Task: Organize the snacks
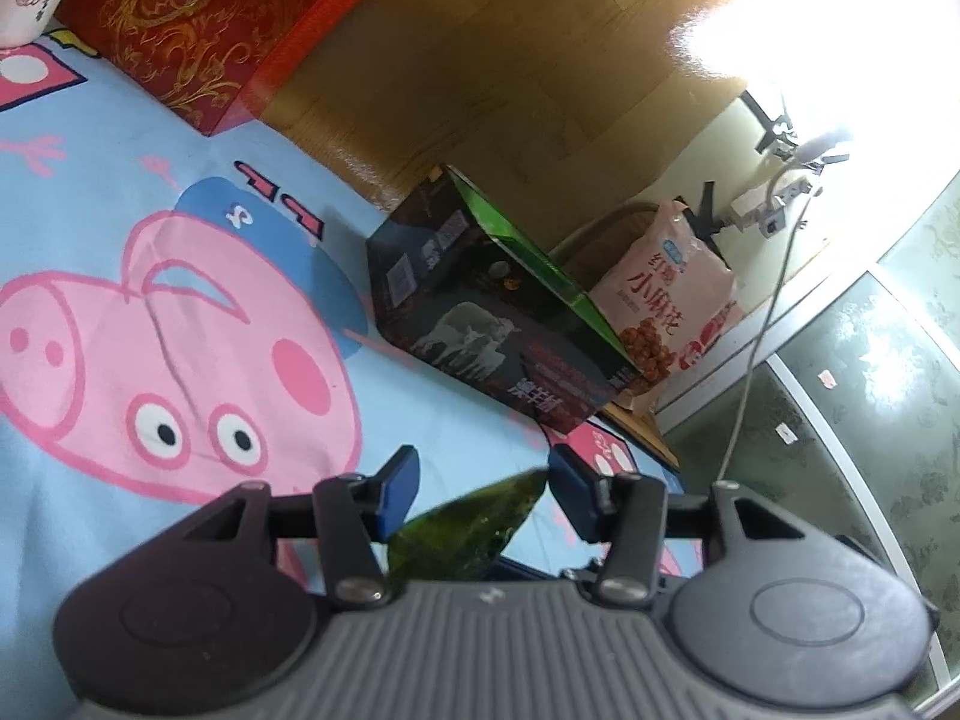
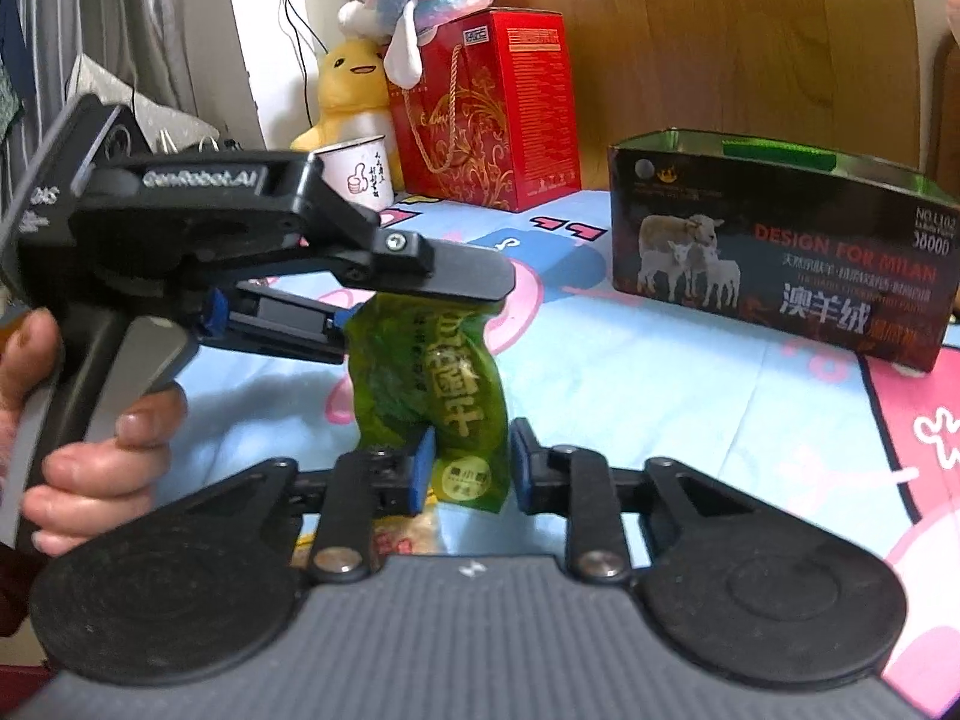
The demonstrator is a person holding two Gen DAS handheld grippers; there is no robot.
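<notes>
Right at the lens of the right wrist view, the right claw (image 2: 471, 468) has its blue pads drawn in close on the bottom end of the green snack packet (image 2: 447, 372), one pad on each side edge. The packet hangs upright above the bed sheet (image 2: 630, 372), touching nothing else. Peeking out beneath it is a pale yellow packet (image 2: 402, 534) (too hidden to read).

Up top, the left claw (image 2: 420, 312) comes in from the side and pinches the packet's upper end, with a hand (image 2: 90, 438) wrapped round its handle. So both claws have the packet, one at each end: this looks like a handover.

To do it well, I'd want the right claw's squeeze proven firm before the left lets go. That film looks slick and crumply, and a hold on the thin edges could let it fold and slip. The left claw should open fully and back away sideways, not drag upward.

Further back stands the dark open-topped box (image 2: 780, 252), well apart to the right, likely the place for snacks. A level carry and a drop through the open top should do it. Beyond that are the white mug (image 2: 360, 177), the red gift bag (image 2: 492, 114) and the plush toys (image 2: 354, 90) by the headboard.
</notes>
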